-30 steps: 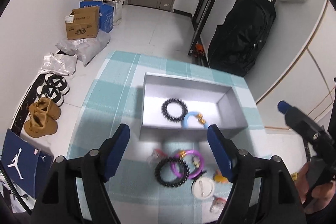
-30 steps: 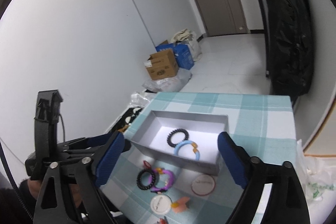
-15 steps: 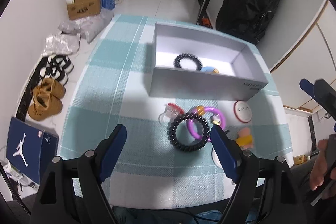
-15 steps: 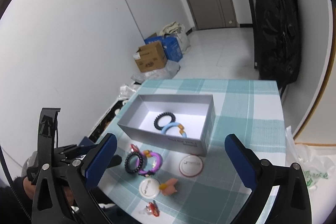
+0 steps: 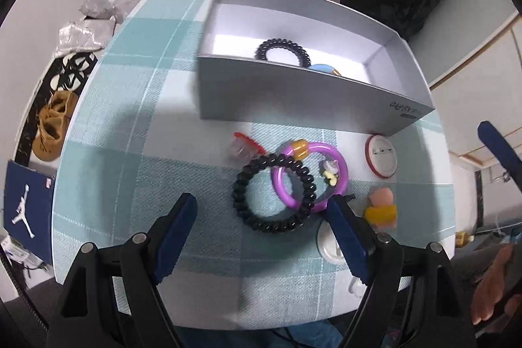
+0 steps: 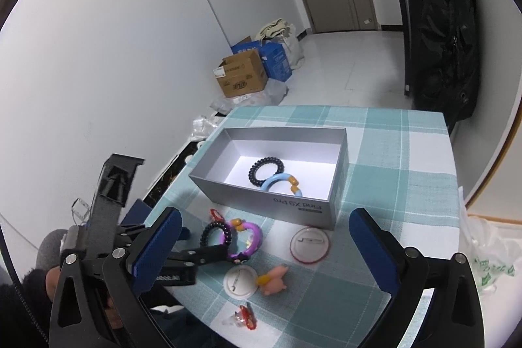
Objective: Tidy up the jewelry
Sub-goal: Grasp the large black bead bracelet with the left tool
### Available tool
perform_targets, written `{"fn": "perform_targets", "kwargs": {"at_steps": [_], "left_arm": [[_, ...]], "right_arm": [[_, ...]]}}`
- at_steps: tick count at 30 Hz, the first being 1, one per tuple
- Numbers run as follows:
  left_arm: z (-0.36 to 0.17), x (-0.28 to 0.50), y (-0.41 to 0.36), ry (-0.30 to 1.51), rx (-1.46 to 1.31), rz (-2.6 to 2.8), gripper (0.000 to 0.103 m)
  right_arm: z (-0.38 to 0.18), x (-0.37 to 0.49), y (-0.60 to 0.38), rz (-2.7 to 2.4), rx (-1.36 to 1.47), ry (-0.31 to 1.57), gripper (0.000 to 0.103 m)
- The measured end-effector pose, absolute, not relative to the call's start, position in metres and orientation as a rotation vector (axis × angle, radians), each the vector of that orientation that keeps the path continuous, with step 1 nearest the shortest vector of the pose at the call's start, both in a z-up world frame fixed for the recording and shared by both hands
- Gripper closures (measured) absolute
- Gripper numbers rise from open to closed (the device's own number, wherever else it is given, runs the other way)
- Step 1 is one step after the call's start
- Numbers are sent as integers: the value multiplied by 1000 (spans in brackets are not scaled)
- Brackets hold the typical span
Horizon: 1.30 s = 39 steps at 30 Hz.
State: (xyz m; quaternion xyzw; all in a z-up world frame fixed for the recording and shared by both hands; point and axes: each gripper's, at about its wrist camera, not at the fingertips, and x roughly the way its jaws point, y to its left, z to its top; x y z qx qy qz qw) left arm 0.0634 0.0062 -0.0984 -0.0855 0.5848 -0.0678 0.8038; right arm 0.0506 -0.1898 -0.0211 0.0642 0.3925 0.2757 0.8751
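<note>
- The left claw (image 5: 261,217) hangs low over the near part of the tabletop (image 5: 130,106), its blue pads spread wide and holding nothing; the black coil bracelet (image 5: 272,193) lies between the pads on the checked cloth.
- That bracelet overlaps the purple ring bracelet (image 5: 310,173), which carries an orange bead and a small charm; the right pad's tip sits just beside the purple ring's near edge.
- The grey box (image 5: 293,97) stands beyond them; its near wall rises between the loose pieces and the black coil (image 6: 266,171) and blue bracelet (image 6: 280,183) already inside.
- Close around: a red clip (image 5: 244,145) to the left, a red-rimmed round badge (image 5: 381,155) by the box corner, a white badge (image 6: 239,281) and a pink-and-yellow toy (image 5: 381,207) to the right.
- The tabletop's left half is bare cloth.
- The right claw (image 6: 266,248) is released too, held high above the near right corner, well apart from everything.
</note>
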Motion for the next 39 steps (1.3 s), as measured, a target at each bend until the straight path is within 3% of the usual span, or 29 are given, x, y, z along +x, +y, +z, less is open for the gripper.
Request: {"fn": "perform_targets", "kwargs": {"at_steps": [7,9,14,20,39], "left_arm": [[-98,64,2,1265,-165,-109,25],[-97,62,-2,1270,-141,-91,30],[-95,62,1,1263,-115,-56,58],[-97,65,12,1261,-154,-73,67],[-71,61,50,1181,-404,-193,70]], "right_arm": [[-21,52,-193,574,144,828,0],[-20,51,-193,575,149,827,0],[-20,52,-193,580,157,827,0],[-18,51,-189,589,147,822,0],[-35,59,-165,619,122,894,0]]}}
